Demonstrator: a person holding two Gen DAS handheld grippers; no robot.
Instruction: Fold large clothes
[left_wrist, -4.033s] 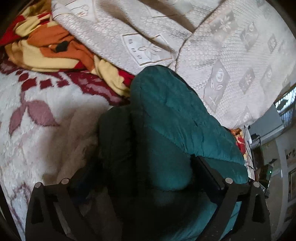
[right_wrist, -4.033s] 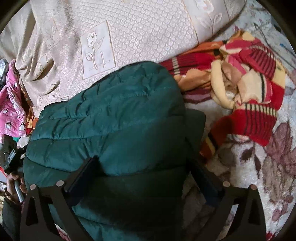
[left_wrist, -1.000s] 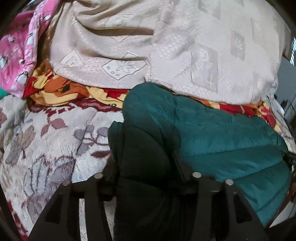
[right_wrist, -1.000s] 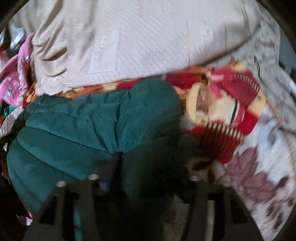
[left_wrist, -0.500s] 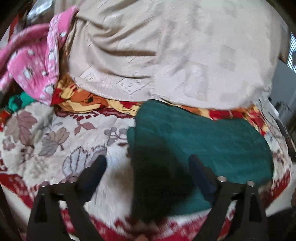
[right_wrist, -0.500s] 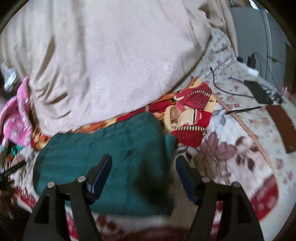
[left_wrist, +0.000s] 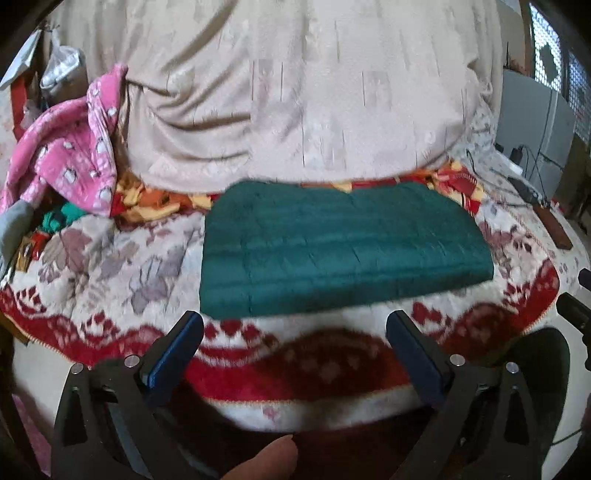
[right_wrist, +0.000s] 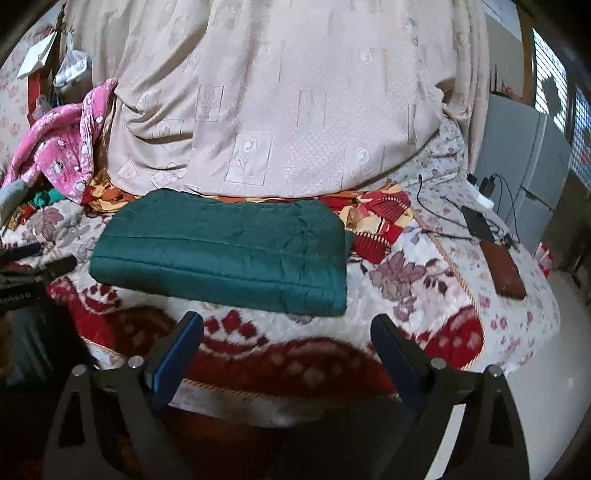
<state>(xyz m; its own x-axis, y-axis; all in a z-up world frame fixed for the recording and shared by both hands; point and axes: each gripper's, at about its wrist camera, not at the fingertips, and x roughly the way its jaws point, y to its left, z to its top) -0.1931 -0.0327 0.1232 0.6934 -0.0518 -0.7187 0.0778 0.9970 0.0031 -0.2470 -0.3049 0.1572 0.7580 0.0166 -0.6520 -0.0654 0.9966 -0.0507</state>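
Observation:
A dark green quilted jacket (left_wrist: 340, 247) lies folded into a flat rectangle on the floral bed blanket (left_wrist: 122, 273). It also shows in the right wrist view (right_wrist: 225, 251). My left gripper (left_wrist: 295, 325) is open and empty, held back off the front edge of the bed, apart from the jacket. My right gripper (right_wrist: 286, 325) is open and empty too, also pulled back in front of the bed edge. The left gripper's body shows at the left edge of the right wrist view (right_wrist: 33, 273).
A large beige quilt (left_wrist: 295, 96) is heaped behind the jacket. A pink garment (left_wrist: 70, 147) lies at the left and a red-and-yellow striped cloth (right_wrist: 380, 218) at the right. A phone, cables and a brown case (right_wrist: 504, 269) lie on the bed's right side.
Both grippers opened and let go of the green jacket, then pulled back from the bed. The jacket now lies folded flat on the blanket.

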